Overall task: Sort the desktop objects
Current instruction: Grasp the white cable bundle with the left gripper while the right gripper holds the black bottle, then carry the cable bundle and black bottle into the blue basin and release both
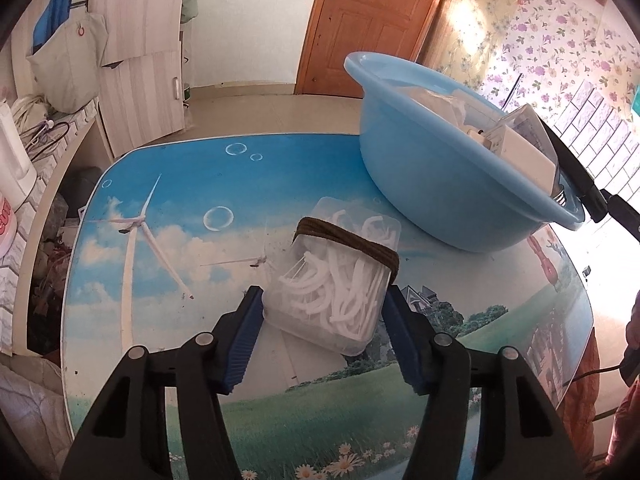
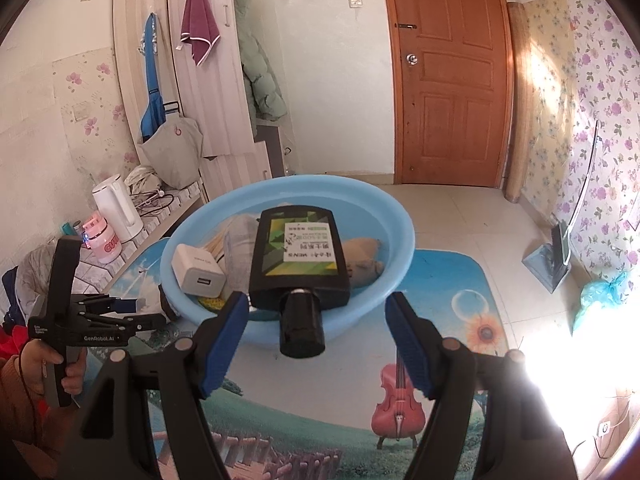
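On the near part of the table (image 1: pixel 168 208), the left gripper (image 1: pixel 324 300) straddles the clear floss-pick box (image 1: pixel 340 280), pads seemingly just touching. Squeeze squarely before lifting toward the blue basin (image 1: pixel 440 200). The right gripper (image 2: pixel 316 308) hangs open, the black bottle (image 2: pixel 300 256) resting on the basin's rim.
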Action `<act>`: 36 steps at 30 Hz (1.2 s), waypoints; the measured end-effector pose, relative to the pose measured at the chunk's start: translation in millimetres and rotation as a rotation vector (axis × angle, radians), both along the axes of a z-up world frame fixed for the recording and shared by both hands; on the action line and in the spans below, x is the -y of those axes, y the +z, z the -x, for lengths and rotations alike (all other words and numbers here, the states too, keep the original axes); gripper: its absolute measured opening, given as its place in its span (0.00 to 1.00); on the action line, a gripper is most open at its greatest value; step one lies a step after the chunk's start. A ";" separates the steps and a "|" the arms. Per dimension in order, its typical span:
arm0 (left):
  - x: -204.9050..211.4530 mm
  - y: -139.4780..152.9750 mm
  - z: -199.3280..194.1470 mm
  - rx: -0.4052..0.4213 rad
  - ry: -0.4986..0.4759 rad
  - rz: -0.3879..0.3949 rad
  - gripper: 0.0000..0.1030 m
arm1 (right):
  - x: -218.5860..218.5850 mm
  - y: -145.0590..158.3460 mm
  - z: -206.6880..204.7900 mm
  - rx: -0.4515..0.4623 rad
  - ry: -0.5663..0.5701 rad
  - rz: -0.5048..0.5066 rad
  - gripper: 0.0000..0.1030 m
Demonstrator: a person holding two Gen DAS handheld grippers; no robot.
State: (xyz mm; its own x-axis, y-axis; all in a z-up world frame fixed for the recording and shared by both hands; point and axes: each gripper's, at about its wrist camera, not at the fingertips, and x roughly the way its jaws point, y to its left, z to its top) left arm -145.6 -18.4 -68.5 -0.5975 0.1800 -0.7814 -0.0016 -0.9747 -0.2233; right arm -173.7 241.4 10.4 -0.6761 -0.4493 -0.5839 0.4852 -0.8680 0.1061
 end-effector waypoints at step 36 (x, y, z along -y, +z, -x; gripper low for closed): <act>-20.8 99.8 -3.7 -0.223 -0.034 0.006 0.56 | -23.5 -15.8 15.6 0.044 -0.073 0.012 0.69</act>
State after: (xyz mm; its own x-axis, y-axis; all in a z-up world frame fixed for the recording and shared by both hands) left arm -141.9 2.4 31.3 -0.7491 0.1988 -0.6320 -0.0834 -0.9746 -0.2077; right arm -189.3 264.9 -5.4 -0.6808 -0.4070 -0.6090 0.4154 -0.8993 0.1367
